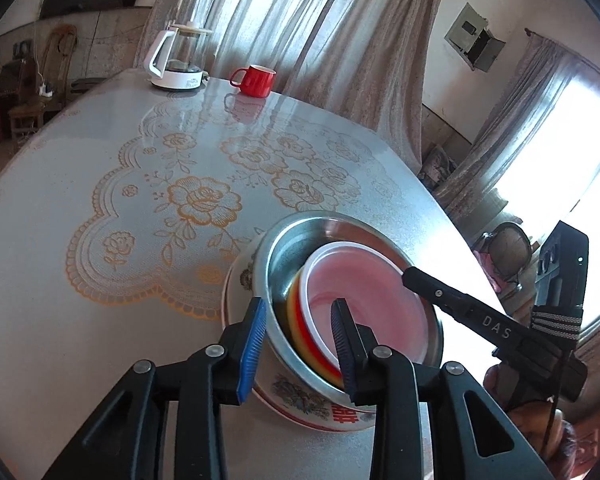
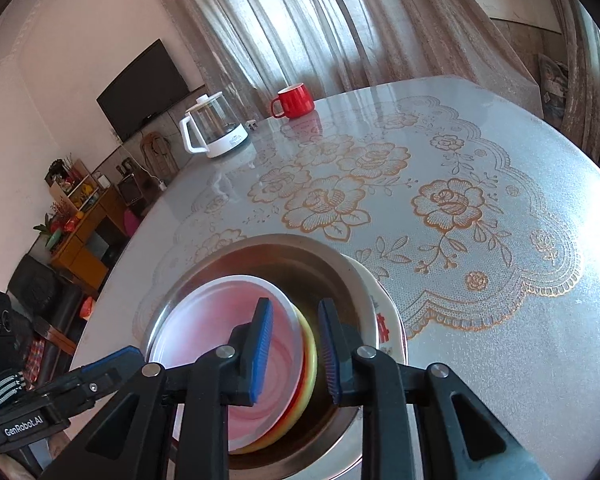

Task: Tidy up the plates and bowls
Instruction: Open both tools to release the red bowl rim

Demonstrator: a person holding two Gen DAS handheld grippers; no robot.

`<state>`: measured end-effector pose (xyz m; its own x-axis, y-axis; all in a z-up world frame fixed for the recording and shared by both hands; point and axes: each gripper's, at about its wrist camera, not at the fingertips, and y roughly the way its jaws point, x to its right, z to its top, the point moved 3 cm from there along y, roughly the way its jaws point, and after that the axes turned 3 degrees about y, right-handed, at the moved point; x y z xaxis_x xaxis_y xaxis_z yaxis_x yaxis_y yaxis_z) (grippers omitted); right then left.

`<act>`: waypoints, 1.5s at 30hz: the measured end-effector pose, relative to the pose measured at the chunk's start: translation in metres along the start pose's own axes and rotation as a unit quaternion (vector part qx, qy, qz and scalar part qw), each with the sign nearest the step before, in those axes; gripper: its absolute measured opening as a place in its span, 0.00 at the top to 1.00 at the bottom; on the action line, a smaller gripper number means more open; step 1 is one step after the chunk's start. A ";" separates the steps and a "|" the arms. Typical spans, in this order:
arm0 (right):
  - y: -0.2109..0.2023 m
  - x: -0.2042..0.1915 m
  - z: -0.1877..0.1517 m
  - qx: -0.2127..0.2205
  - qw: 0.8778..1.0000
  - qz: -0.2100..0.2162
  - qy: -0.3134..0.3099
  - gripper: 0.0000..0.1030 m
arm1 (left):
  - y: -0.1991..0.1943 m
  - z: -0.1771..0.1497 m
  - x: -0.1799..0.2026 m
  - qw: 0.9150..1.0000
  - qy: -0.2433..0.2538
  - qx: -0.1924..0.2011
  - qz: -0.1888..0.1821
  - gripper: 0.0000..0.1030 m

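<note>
A flowered ceramic plate [image 1: 300,404] lies on the table with a steel bowl [image 1: 288,248] on it. Inside the steel bowl a plastic bowl [image 1: 364,288], pinkish white within and red and yellow striped outside, sits tilted. My left gripper [image 1: 298,304] is open and straddles the near rims: one pad stands outside the steel bowl, the other inside the plastic bowl. My right gripper [image 2: 295,302] is shut on the plastic bowl [image 2: 220,312] at its rim, one pad inside and one in the steel bowl [image 2: 324,264]. The plate [image 2: 384,312] shows beneath.
A glass kettle [image 1: 178,60] on a white base and a red mug [image 1: 256,80] stand at the far side of the table [image 1: 100,160], which has a lace-patterned cover. The table's edge runs close beside the stack. Curtains hang behind.
</note>
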<state>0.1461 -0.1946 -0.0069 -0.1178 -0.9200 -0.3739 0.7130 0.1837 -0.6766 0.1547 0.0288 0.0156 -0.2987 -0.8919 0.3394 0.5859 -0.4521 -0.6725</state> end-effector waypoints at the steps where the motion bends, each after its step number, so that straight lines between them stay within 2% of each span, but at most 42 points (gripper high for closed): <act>1: -0.001 0.002 0.000 0.001 1.000 0.000 0.002 0.78 | 0.002 -0.001 -0.001 1.000 0.004 -0.004 0.004 0.68; 7: 0.000 0.000 -0.004 -0.006 1.000 -0.009 -0.016 0.78 | 0.010 -0.005 0.003 0.999 0.031 -0.003 0.036 0.68; 10: 0.001 -0.002 -0.005 -0.002 0.999 -0.019 -0.025 0.83 | 0.011 -0.006 0.003 0.999 0.030 -0.002 0.035 0.68; 18: -0.002 -0.003 -0.009 -0.007 0.999 -0.017 -0.027 0.84 | 0.012 -0.010 0.005 0.999 0.030 -0.003 0.040 0.68; 28: -0.013 -0.006 -0.017 0.007 1.000 -0.021 -0.022 0.74 | 0.005 -0.016 0.007 0.998 0.035 0.008 0.053 0.68; 34: -0.025 -0.006 -0.023 0.027 0.999 -0.024 -0.013 0.73 | -0.004 -0.020 0.006 0.996 0.036 0.026 0.074 0.68; 39: -0.041 -0.015 -0.030 0.053 0.997 -0.040 -0.034 0.70 | -0.013 -0.027 0.005 0.993 0.041 0.047 0.103 0.63; 41: -0.049 -0.020 -0.035 0.071 0.995 -0.055 -0.046 0.68 | -0.016 -0.030 0.003 0.991 0.041 0.056 0.116 0.55; 45: -0.066 -0.033 -0.048 0.113 0.986 -0.092 -0.082 0.60 | -0.023 -0.036 0.000 0.988 0.035 0.069 0.131 0.46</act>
<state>0.0702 -0.1595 0.0198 -0.1606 -0.9774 -0.1378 0.8279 -0.0573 -0.5580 0.1143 0.0391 0.0073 -0.1712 -0.9784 0.1157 0.7457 -0.2054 -0.6338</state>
